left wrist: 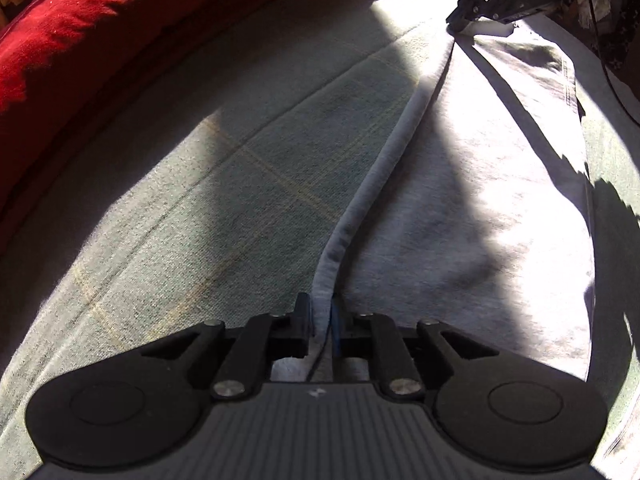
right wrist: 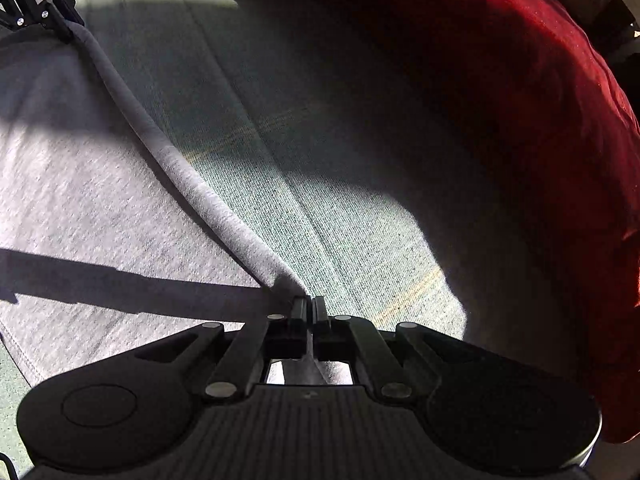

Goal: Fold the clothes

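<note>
Where sun and shadow cross it, 1 light grey garment (left wrist: 480, 184) lies spread flat on a green woven surface (left wrist: 208, 184) with faint yellow lines, its near edge rolled into a raised ridge (right wrist: 188, 176) stretched between 2 grippers. At one end the left gripper (left wrist: 322, 320) is clamped on that rolled edge, cloth pinched between its pads. At the other end the right gripper (right wrist: 309, 312) is closed tight on the same edge, with only a thin fold of fabric between its fingers. Beyond the green surface sits 1 red cushion (left wrist: 80, 32), apart from the garment
</note>
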The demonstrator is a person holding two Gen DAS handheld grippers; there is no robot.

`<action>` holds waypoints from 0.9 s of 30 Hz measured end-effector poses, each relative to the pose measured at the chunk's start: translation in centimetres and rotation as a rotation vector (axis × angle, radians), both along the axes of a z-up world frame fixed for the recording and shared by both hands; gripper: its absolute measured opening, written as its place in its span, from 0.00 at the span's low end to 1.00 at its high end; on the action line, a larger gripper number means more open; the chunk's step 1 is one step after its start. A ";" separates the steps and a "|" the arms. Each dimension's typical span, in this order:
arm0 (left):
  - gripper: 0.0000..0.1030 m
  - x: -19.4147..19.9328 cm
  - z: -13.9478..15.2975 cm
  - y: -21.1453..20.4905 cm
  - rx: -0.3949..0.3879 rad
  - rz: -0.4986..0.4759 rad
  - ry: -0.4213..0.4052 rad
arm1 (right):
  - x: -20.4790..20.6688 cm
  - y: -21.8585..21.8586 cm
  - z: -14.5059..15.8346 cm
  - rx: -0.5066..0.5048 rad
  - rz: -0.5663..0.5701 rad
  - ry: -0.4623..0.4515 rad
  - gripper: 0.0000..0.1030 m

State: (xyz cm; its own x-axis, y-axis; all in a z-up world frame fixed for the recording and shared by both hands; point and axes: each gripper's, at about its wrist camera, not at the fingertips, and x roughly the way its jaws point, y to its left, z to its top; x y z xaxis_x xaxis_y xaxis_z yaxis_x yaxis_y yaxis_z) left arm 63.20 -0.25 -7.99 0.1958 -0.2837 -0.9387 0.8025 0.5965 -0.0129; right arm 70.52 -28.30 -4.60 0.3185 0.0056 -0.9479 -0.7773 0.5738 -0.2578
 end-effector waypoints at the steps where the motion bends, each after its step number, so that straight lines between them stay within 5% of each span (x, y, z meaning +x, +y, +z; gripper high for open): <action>1: 0.15 -0.1 0.0 0.1 -0.005 0.014 -0.003 | -0.2 0.0 -0.3 -0.005 -0.009 -0.007 0.06; 5: 0.40 -1.0 1.1 0.8 -0.021 0.069 -0.053 | -1.0 -1.1 1.4 0.044 -0.099 -0.055 0.22; 9: 0.45 -2.9 3.3 0.8 -0.037 0.073 -0.130 | -2.5 -4.4 4.5 0.111 -0.302 -0.114 0.43; 15: 0.47 -6.5 5.2 -1.0 -0.056 0.134 -0.216 | -8.2 -13.8 6.0 0.350 -0.801 -0.088 0.43; 22: 0.47 -10.0 5.4 -4.3 -0.181 0.262 -0.072 | -16.4 -23.9 0.8 0.850 -1.415 0.054 0.49; 27: 0.47 -12.0 5.5 -7.5 -0.229 0.267 -0.008 | -17.2 -25.5 -5.1 1.164 -1.583 0.161 0.51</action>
State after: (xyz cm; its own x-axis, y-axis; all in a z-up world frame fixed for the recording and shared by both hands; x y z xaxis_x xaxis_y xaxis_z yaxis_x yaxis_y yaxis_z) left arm 51.24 -7.74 -2.53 0.2981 -0.4250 -0.8547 0.6194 0.7674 -0.1656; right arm 53.29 -53.75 -9.69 0.5884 0.3852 -0.7109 0.5398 0.4675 0.7001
